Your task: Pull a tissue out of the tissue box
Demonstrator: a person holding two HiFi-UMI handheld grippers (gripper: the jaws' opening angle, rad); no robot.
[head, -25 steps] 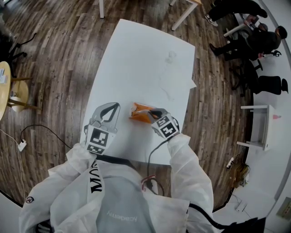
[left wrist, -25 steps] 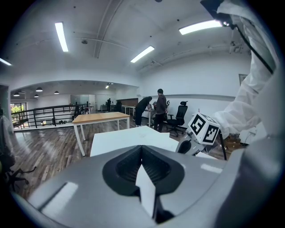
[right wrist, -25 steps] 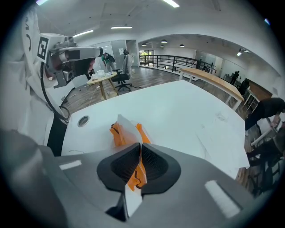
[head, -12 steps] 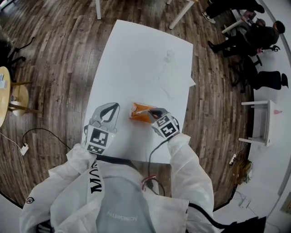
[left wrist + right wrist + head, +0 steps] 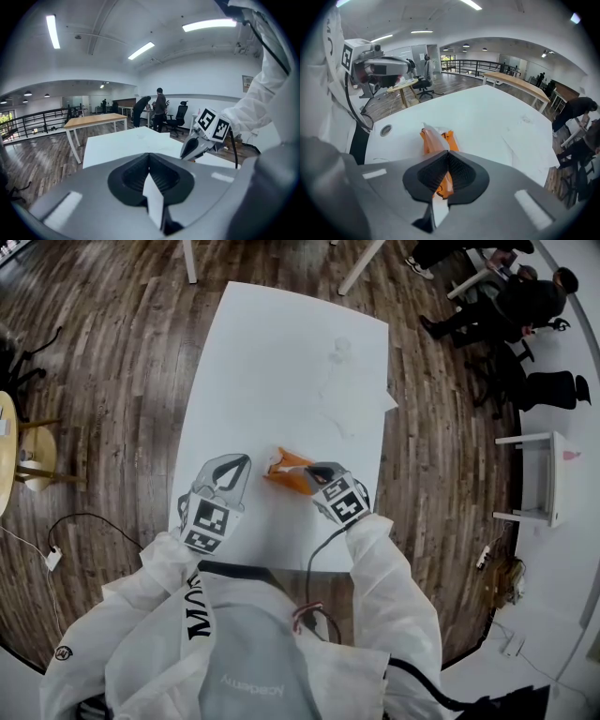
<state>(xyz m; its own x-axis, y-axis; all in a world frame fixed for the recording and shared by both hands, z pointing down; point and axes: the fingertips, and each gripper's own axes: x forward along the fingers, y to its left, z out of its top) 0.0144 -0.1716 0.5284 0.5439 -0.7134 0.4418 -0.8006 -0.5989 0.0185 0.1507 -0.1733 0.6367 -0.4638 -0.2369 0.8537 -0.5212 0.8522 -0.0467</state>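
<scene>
right gripper (image 5: 449, 151): jaws closed, with the tips meeting on the lower edge of the tissue (image 5: 432, 135) and pinching it. In the head view it sits just right of centre, over the right end of the box (image 5: 292, 474).
tissue: a white sheet standing up from the top of the box, leaning toward the upper left in the right gripper view.
box: orange, lying on the table (image 5: 281, 352) at the centre of the head view, under the tips of the right gripper.
left gripper (image 5: 149, 153): jaws closed on nothing. In the head view it is left of the box and apart from it, tips pointing to the upper right.
table: white, running from the centre to the top of the head view.
sheets (image 5: 342, 390): pale and flat on the upper part of the table. One corner overhangs the table's right edge.
cable (image 5: 314, 554): dark, running down from the right gripper beside the white sleeve (image 5: 384, 577).
floor (image 5: 94, 343): dark wood planks around the table.
people (image 5: 520, 301): in the upper right corner, in dark clothes.
</scene>
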